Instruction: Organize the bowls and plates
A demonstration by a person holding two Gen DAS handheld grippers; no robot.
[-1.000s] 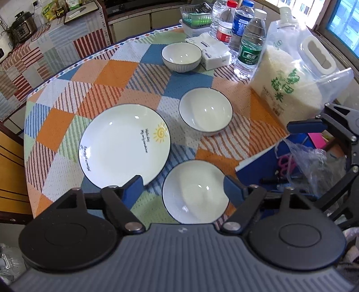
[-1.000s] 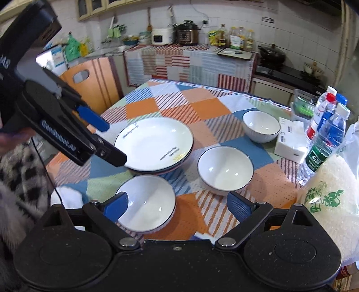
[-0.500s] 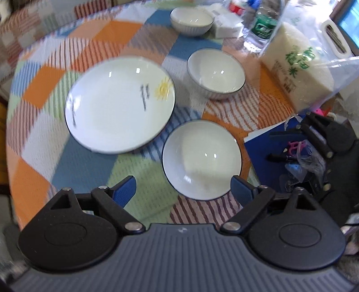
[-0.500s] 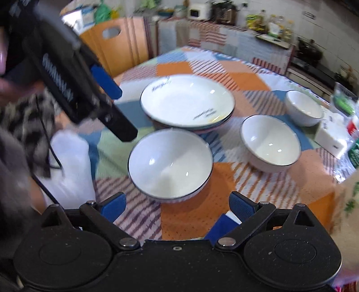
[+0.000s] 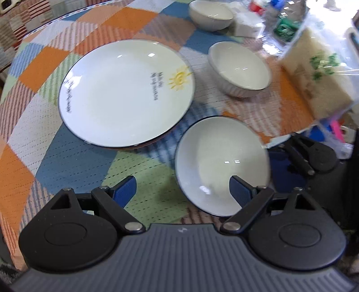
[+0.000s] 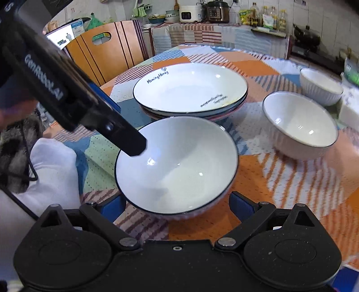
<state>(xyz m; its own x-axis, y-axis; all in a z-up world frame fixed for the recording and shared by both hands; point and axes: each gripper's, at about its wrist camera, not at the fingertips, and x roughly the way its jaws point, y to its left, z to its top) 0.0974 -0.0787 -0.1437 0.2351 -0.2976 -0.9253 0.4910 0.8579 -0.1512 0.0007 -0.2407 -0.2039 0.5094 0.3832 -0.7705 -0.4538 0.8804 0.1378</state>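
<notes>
A stack of white plates with a sun print sits on the patchwork tablecloth; it also shows in the right wrist view. A near white bowl stands just right of it, a second bowl beyond, a third at the far edge. My left gripper is open, its right finger over the near bowl's rim. My right gripper is open with the near bowl between its fingers, close to its base. The other bowls stand to the right.
A clear bag of rice, water bottles and a tissue pack crowd the table's far right. A wooden chair stands at the left side. A blue folder with clutter lies at the right edge.
Both grippers have moved in lower and closer to the near bowl. The right gripper's fingers now flank it, and the left gripper's finger now overlaps its rim.
</notes>
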